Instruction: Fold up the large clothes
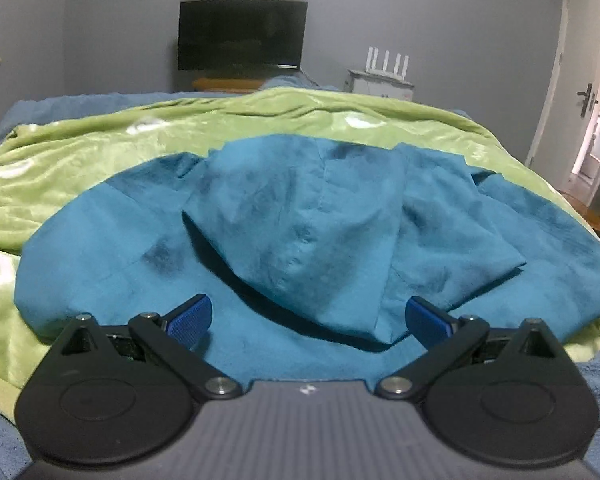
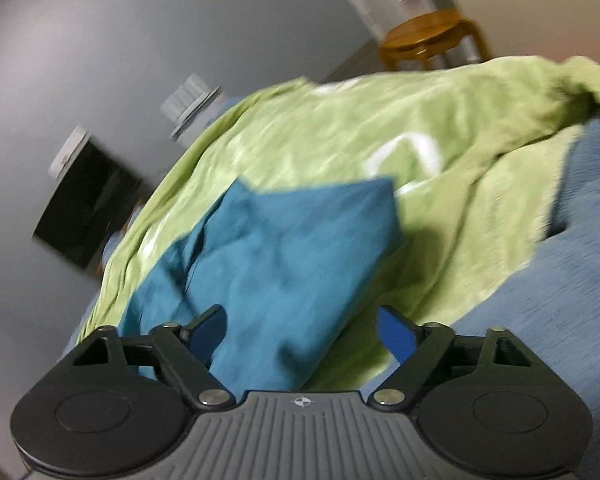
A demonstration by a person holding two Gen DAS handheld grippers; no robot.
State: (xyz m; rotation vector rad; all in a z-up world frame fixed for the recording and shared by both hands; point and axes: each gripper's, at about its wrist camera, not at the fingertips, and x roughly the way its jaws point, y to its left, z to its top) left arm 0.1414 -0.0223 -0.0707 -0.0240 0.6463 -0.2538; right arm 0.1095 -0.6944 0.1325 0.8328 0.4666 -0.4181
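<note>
A large teal garment (image 1: 300,220) lies spread on a green blanket (image 1: 100,152) on the bed, with one part folded over its middle. Just above its near edge hovers my left gripper (image 1: 308,318), open, its blue pads (image 1: 192,316) wide apart and gripping nothing. The right wrist view is tilted and blurred. There the teal garment (image 2: 280,248) runs up from between the fingers of my right gripper (image 2: 303,330). That gripper is open; the pads (image 2: 396,332) stand clear of the cloth and do not pinch it.
The green blanket (image 2: 380,128) covers a blue bedsheet (image 2: 560,280). Beyond the bed are a dark TV (image 1: 242,34), a white cabinet with a router (image 1: 380,80) and an open door (image 1: 572,64). A wooden stool (image 2: 432,36) stands past the bed's far side.
</note>
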